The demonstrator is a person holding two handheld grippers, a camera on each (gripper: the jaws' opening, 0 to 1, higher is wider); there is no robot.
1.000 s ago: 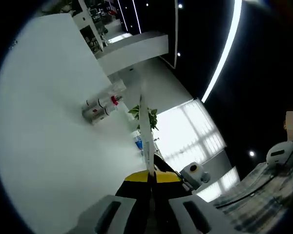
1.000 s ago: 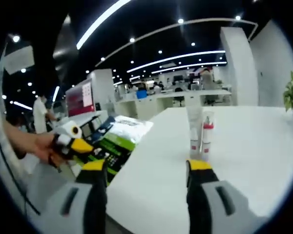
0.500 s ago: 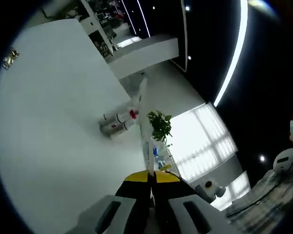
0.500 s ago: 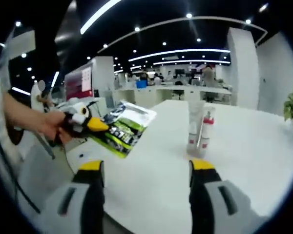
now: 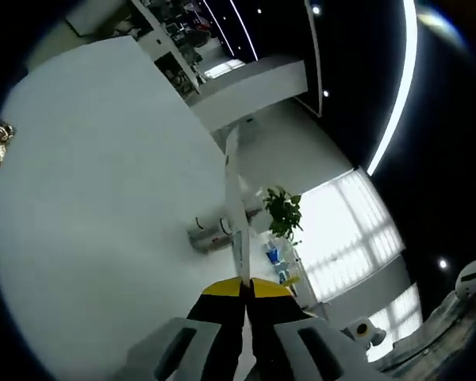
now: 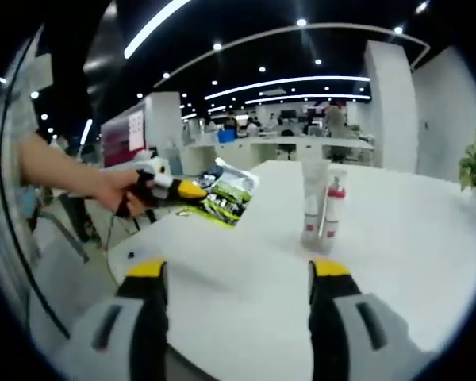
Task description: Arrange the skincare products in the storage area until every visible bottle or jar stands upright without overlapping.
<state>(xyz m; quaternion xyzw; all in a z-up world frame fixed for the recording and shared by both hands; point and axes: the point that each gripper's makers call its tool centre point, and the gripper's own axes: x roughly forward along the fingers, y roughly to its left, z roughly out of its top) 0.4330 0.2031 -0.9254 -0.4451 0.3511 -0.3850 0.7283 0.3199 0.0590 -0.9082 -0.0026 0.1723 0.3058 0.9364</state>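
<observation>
Facing two light, tippy tubes (image 6: 321, 214) standing touching at 12 o'clock, right gripper (image 6: 238, 274) spread wide, left gripper (image 5: 246, 287) pressed together, favouring a low mid-body grip

Bright ceiling strip lights (image 6: 285, 83) and a glaring window (image 5: 357, 238) wash the white worktop (image 5: 95, 198) pale. Fisheye bending curves every edge, and the far office looks soft.

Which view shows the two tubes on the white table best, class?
The right gripper view: the tubes stand upright near the middle, close enough to tell a white one from one with a red cap. In the left gripper view the tubes are small, rolled sideways and partly behind a thin white strip.
</observation>
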